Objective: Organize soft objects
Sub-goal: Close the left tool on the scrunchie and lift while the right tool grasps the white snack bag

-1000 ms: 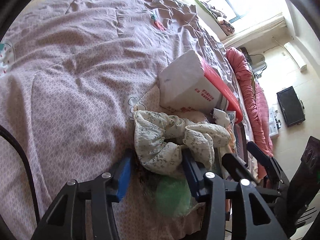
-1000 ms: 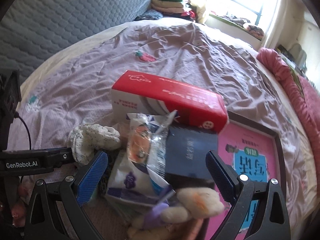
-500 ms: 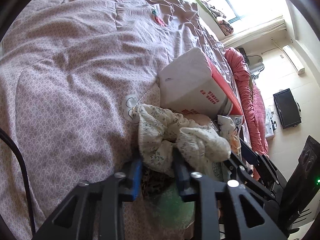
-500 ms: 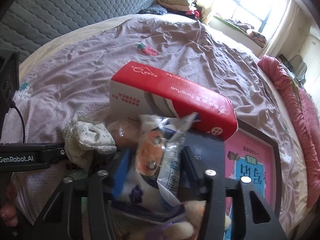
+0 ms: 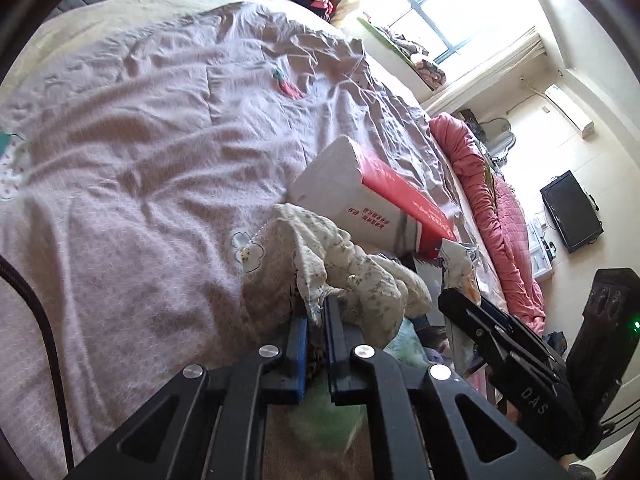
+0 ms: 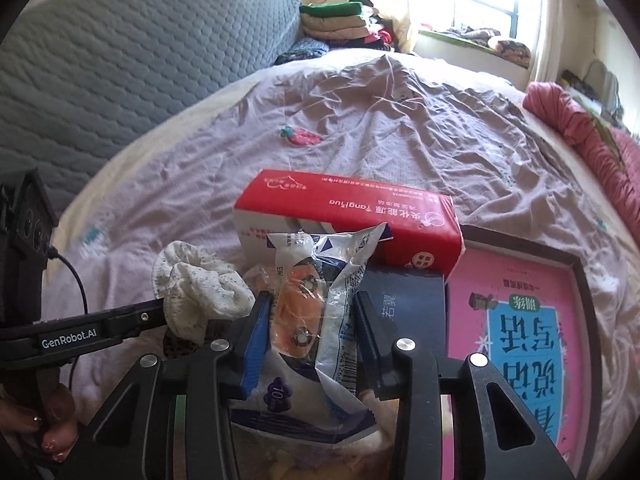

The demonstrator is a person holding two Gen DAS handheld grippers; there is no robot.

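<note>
On bed (image 5: pixel 140 200), left tool (image 5: pixel 316 312) pinches floral cloth (image 5: pixel 352 268).

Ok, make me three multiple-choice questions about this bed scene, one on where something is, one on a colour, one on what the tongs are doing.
1. Where does the pink book lie?
A. right of the carton
B. on the folded clothes
C. under the floral cloth

2. What colour is the top face of the carton?
A. green
B. red
C. yellow

3. What do the left tongs grip?
A. nothing
B. the carton
C. the floral cloth

Answers:
1 A: in the right wrist view the book lies flat on the bedspread by the carton's right end.
2 B: its printed top is red over white sides.
3 C: the blue pads pinch a fold of the cloth; the right tongs are closing around a plastic packet.
</note>
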